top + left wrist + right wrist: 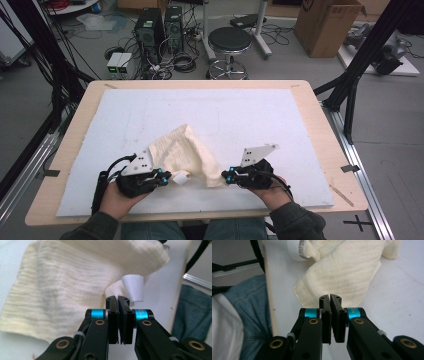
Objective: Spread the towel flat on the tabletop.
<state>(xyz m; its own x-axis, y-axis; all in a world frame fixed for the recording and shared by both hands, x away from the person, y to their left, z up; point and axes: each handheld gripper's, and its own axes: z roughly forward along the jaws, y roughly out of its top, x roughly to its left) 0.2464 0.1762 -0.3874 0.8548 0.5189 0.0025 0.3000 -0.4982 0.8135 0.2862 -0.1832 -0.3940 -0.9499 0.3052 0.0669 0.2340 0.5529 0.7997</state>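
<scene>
Jaws of both the left gripper (118,298) and right gripper (330,297) are clenched, apparently on the cream cloth (182,152), which is lifted off the counter (75,130).

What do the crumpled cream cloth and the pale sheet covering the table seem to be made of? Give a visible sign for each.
Crumpled cream cloth: probably soft cotton gauze, matte; fine crinkled ribs and limp folds. Its white tag looks like smooth paper or satin; unclear which. Pale sheet: perhaps foam board, matte, flat, with a thick cut edge.

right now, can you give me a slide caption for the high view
Both grippers, left and right, pinch the near corners of a cream cloth and lift it off the white mat.
</scene>
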